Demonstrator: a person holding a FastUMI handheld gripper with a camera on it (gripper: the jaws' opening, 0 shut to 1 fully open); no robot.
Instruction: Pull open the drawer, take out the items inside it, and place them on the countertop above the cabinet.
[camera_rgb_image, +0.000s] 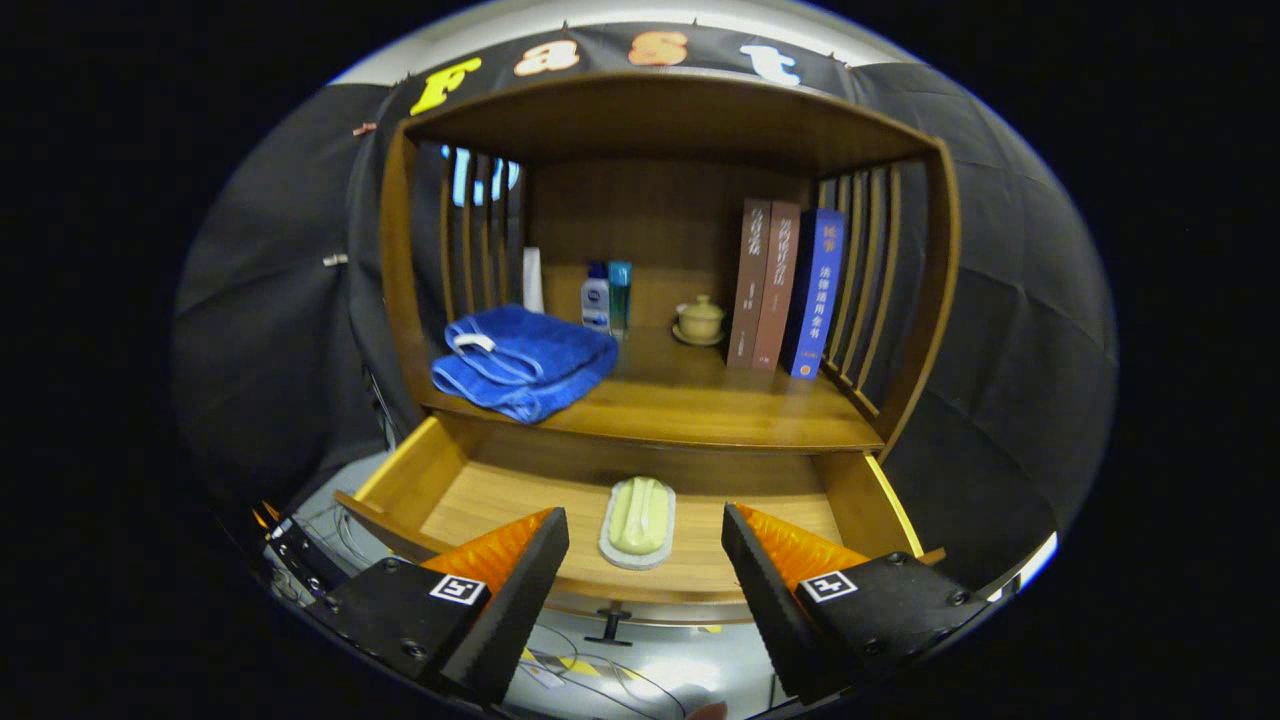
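Observation:
The wooden drawer (455, 490) stands pulled out under the cabinet's countertop (690, 400). Inside it, on the drawer floor, lies a pale green soap bar (640, 513) on a light oval dish (618, 550). My gripper (645, 545) is open, raised over the drawer's front edge, with one finger on each side of the soap dish and not touching it. The drawer's small dark knob (610, 627) shows below the front panel, between the fingers.
A folded blue towel (522, 360) lies on the countertop's left part. Behind it stand a white tube (533, 280) and two small bottles (606, 298). A small lidded cup (700, 320) sits mid-back, and three upright books (790, 290) stand at the right by the slatted side.

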